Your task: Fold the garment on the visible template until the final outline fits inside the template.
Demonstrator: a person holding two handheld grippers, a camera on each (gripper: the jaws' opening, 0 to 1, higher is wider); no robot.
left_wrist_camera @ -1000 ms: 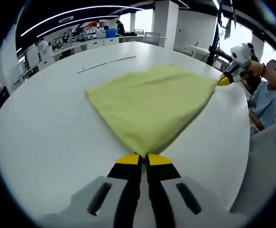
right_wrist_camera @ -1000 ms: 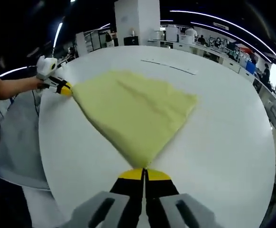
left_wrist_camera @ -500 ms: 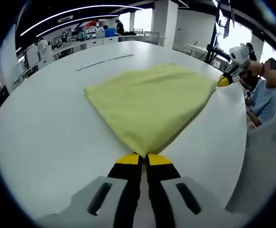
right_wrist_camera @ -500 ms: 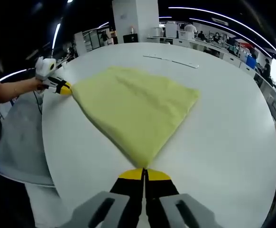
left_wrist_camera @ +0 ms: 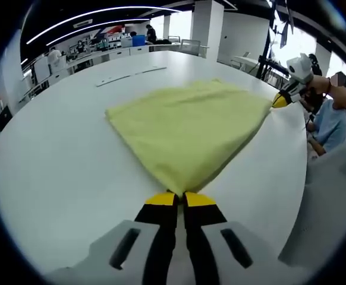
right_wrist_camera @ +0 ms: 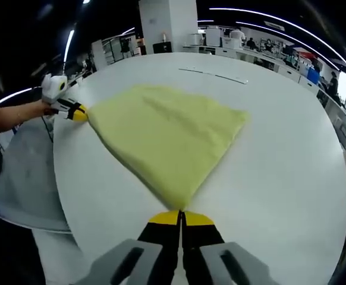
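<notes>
A pale yellow garment [left_wrist_camera: 188,127] lies folded flat on the white round table [left_wrist_camera: 54,172], held taut by two near corners. My left gripper [left_wrist_camera: 181,198] is shut on one corner at the bottom of the left gripper view. The right gripper [left_wrist_camera: 278,101] appears there at the upper right, pinching the other corner. In the right gripper view my right gripper [right_wrist_camera: 181,217] is shut on its corner of the garment [right_wrist_camera: 164,133], and the left gripper [right_wrist_camera: 78,111] holds the far left corner in a person's hand.
A thin strip [left_wrist_camera: 131,78] lies on the table beyond the garment, also seen as the strip [right_wrist_camera: 214,75] in the right gripper view. The table edge [right_wrist_camera: 60,178] drops off at the left. A seated person [left_wrist_camera: 333,124] is at the right. Desks stand behind.
The garment is pulled slightly tauter between the grippers; in the right gripper view the left gripper has moved a little outward to the left. Both grips hold.
</notes>
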